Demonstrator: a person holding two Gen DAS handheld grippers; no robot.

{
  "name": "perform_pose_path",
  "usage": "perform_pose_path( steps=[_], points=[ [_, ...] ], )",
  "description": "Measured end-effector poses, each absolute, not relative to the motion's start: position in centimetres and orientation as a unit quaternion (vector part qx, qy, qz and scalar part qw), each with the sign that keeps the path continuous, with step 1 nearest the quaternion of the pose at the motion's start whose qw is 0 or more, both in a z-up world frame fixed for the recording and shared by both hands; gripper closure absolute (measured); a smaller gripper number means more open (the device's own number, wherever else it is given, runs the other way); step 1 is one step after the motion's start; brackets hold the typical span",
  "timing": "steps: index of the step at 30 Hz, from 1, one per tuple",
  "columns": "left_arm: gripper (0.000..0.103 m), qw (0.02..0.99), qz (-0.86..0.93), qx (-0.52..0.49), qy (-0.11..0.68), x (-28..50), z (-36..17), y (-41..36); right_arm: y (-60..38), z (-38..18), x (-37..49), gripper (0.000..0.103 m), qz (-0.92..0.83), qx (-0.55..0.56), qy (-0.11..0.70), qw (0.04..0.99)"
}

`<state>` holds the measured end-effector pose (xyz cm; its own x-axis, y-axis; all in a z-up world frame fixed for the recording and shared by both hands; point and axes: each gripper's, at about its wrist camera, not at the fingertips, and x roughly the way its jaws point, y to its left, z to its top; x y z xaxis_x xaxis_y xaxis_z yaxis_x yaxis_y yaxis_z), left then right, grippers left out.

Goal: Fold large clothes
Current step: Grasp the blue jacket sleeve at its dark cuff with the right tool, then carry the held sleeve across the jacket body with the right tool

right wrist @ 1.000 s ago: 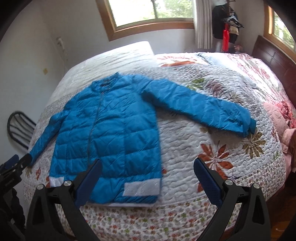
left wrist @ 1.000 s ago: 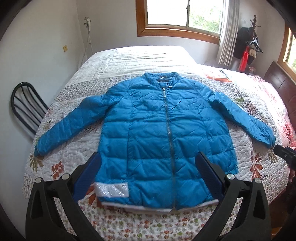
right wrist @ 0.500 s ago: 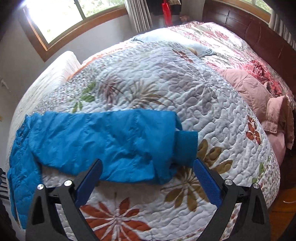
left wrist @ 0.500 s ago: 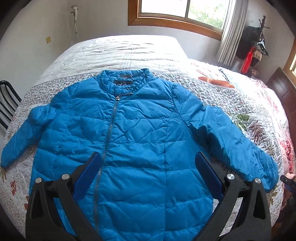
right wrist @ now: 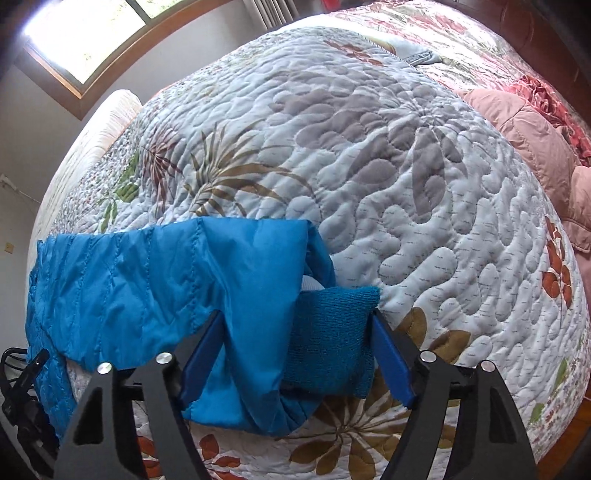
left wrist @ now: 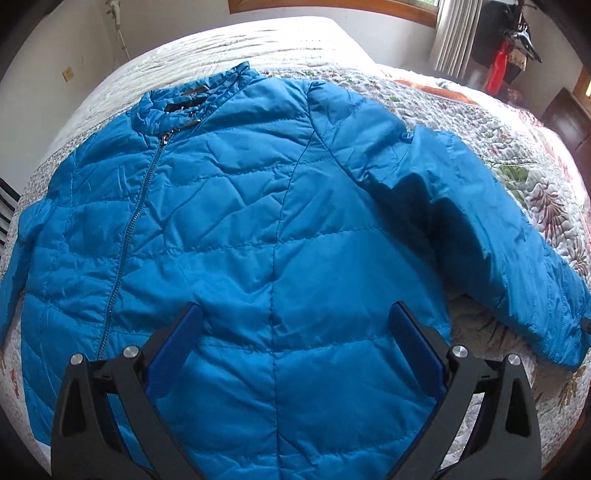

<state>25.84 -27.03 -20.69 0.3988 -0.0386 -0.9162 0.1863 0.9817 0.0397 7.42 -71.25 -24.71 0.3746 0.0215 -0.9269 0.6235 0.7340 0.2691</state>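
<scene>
clearly the bright blue quilted puffer jacket (left wrist: 280, 229) is lying front-up and spread flat on the bed's white floral quilted bedspread (right wrist: 424, 177), its zip (left wrist: 127, 236) running down from the collar and one sleeve (left wrist: 491, 229) angling out toward the bed's edge. at the far end of that sleeve the ribbed knit cuff (right wrist: 332, 332) is sitting between the blue pads of the right gripper (right wrist: 295, 349), whose jaws have just been closing around the sleeve end; the pads are flanking the fabric, but whether they are already pressing on it i cannot tell. the left gripper (left wrist: 293, 347) is hovering over the jacket's chest panel with its jaws standing wide apart and nothing gripped. beyond the bedspread a pink padded pillow (right wrist: 532, 140) is lying near the dark wooden headboard (right wrist: 535, 33), and a wood-framed window (right wrist: 88, 44) is glowing on the white wall.
</scene>
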Motion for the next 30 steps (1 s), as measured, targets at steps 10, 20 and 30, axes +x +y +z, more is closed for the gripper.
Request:
perform_pose_path(
  steps=[10, 20, 30],
  points=[
    [0.004, 0.834, -0.083, 0.064, 0.542, 26.2, -21.4, -26.8, -69.6, -21.4, 8.3, 0.061, -0.190, 0.308, 0.495, 0.790],
    [0.004, 0.843, -0.080, 0.038, 0.530, 27.0, -18.7, -23.8, -60.7, -12.9, 13.4, 0.061, -0.043, 0.245, 0.427, 0.869],
    [0.004, 0.849, -0.060, 0.012, 0.524, 28.7, -17.1, -19.5, -47.4, -11.9, 22.2, 0.061, 0.078, 0.137, 0.455, 0.876]
  ],
)
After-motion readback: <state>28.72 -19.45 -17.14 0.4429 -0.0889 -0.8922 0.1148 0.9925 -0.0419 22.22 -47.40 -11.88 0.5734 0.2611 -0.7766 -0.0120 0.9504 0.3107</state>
